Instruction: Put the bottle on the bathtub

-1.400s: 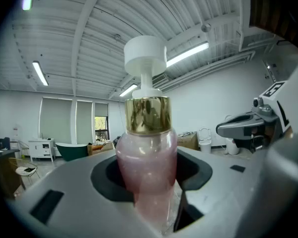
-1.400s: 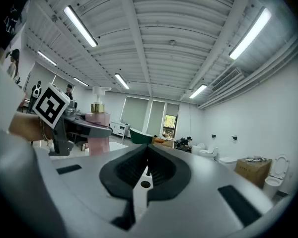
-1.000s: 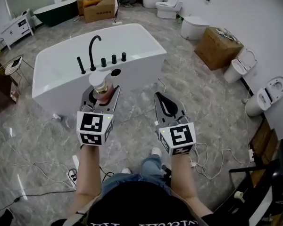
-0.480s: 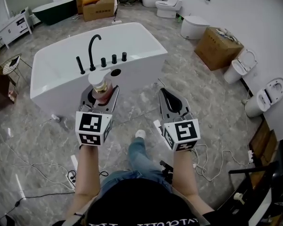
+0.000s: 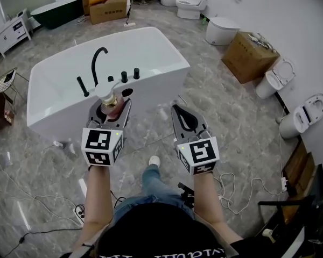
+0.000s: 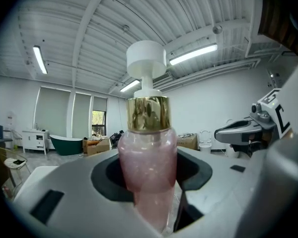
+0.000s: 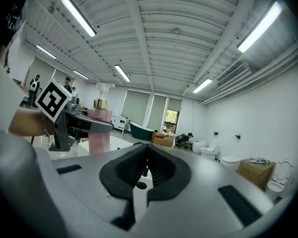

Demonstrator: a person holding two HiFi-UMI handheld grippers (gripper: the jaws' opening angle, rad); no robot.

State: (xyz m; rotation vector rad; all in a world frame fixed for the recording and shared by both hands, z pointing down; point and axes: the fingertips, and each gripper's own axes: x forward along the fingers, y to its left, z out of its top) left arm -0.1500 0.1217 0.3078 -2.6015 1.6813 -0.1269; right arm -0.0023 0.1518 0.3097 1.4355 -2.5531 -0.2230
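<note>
A pink bottle (image 5: 112, 104) with a gold collar and a white pump stands upright between the jaws of my left gripper (image 5: 111, 109), which is shut on it. In the left gripper view the bottle (image 6: 148, 158) fills the middle. The white bathtub (image 5: 157, 87) lies just ahead, and the bottle shows against its near rim beside the black faucet (image 5: 97, 61) and knobs. My right gripper (image 5: 185, 117) is level beside the left one, over the floor, shut with nothing in it; its pads meet in the right gripper view (image 7: 145, 155). From there the bottle (image 7: 100, 128) shows at the left.
A cardboard box (image 5: 250, 55) and several toilets (image 5: 304, 114) line the right wall. Cables (image 5: 242, 190) lie on the marble floor at the right. A dark green tub (image 5: 56, 9) and a white cabinet (image 5: 11, 28) stand at the far left.
Both grippers have moved forward toward the bathtub as the person stepped on. The bottle now shows against the tub's near rim. Neither grip has altered.
</note>
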